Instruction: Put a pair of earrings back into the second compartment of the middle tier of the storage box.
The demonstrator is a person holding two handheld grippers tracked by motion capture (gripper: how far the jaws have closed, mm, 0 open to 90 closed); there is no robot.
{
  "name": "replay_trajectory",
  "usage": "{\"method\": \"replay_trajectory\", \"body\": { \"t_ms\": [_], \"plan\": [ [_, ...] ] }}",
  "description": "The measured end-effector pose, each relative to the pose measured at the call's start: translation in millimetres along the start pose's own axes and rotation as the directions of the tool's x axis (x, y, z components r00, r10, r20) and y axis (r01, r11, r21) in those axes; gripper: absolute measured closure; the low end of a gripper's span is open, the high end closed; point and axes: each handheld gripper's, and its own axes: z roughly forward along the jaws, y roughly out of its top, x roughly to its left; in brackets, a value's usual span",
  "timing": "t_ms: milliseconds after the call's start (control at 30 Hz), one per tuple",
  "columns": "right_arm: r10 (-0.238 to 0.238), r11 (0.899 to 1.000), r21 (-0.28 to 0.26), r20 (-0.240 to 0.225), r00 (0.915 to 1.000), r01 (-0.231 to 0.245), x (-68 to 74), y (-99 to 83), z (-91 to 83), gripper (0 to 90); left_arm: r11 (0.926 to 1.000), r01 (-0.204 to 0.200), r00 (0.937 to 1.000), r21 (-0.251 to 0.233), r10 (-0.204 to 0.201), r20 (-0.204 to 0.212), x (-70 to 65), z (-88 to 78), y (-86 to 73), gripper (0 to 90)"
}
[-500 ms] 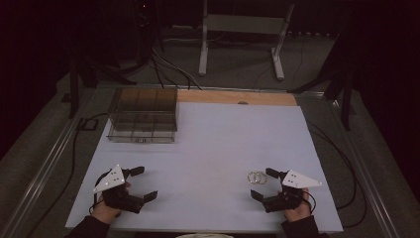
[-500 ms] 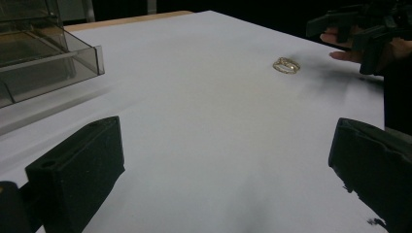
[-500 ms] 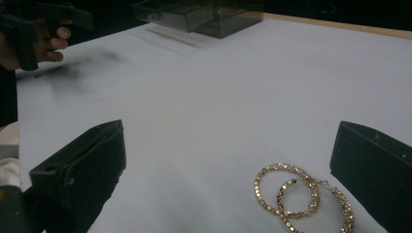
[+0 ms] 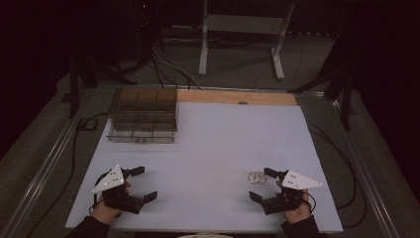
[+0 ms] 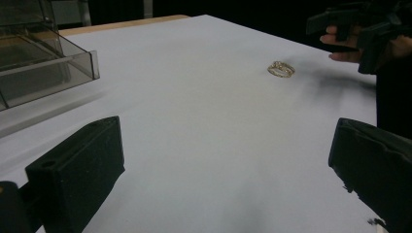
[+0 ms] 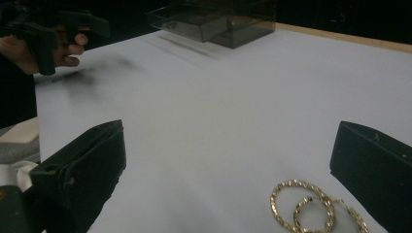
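Note:
A small cluster of gold hoops (image 4: 256, 177) lies on the white table top (image 4: 218, 144) near the front right. My right gripper (image 4: 260, 183) is open, and the hoops lie just off its far fingertip, apart from the pads. In the right gripper view the hoops (image 6: 313, 200) sit low between the two black jaws, closer to the right one, with my right gripper (image 6: 228, 165) spread wide. At the front left my left gripper (image 4: 147, 182) is open with nothing in it. In the left gripper view its jaws stand wide around my left gripper (image 5: 226, 170), and the hoops (image 5: 281, 69) lie far ahead.
A clear smoky plastic box (image 4: 143, 115) with compartments stands at the table's back left, also seen as the box (image 5: 39, 63) and the box (image 6: 218, 19). A wooden strip (image 4: 237, 96) runs along the far edge. Cables lie on the floor around the table.

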Motion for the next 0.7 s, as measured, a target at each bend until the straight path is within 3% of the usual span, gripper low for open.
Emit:
{"method": "replay_trajectory", "body": {
  "t_ms": [200,300,700],
  "plan": [
    [-0.018,0.999,-0.047,0.017,0.9997,0.019,-0.3,15.0,-4.5,0.0,1.0,-0.003,1.0,0.0,0.003,-0.003,-1.2,0.1,-0.3,0.5],
    [0.001,0.998,-0.065,0.039,0.9992,0.001,-5.7,20.3,-7.5,0.0,1.0,-0.003,1.0,-0.001,0.003,0.0,-1.8,0.4,0.0,0.5],
    [0.048,0.999,-0.015,0.082,0.9955,-0.047,-21.7,24.0,1.3,0.0,1.0,0.007,1.0,-0.005,-0.007,0.007,-1.2,0.5,-0.1,0.5]
  ]
}}
